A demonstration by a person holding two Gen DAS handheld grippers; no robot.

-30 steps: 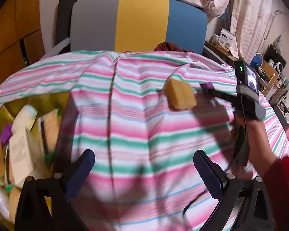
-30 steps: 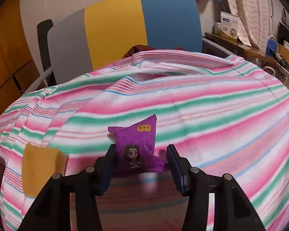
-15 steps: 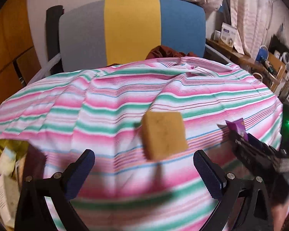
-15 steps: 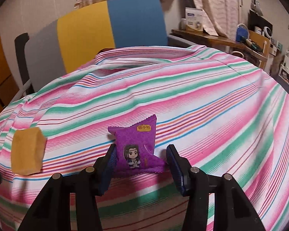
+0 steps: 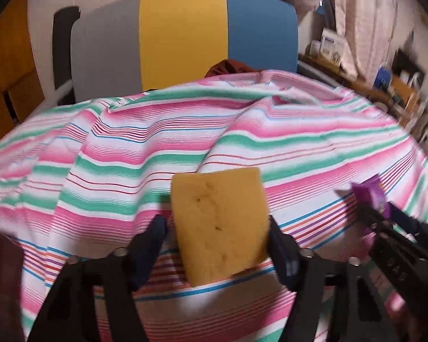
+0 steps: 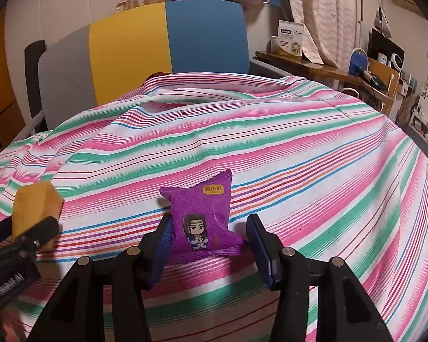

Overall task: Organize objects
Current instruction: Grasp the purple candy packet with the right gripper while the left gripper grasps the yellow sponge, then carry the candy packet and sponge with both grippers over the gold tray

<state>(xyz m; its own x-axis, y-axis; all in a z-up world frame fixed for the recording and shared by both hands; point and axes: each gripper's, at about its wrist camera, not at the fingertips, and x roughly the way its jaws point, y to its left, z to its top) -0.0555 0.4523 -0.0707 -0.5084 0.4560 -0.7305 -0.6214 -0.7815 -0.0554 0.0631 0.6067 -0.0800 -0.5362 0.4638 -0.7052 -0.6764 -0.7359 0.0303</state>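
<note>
Only from the right wrist: right gripper (image 6: 208, 242) pinches cartoon-faced purple packet (image 6: 202, 216); left gripper (image 5: 216, 239) clamps sponge (image 5: 219, 222).

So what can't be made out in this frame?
- Left wrist view: the yellow sponge sits between the left gripper fingers; contact unclear.
- Left wrist view: the purple snack packet is motion-blurred.
- Right wrist view: the right gripper hides the packet's bottom edge.
</note>
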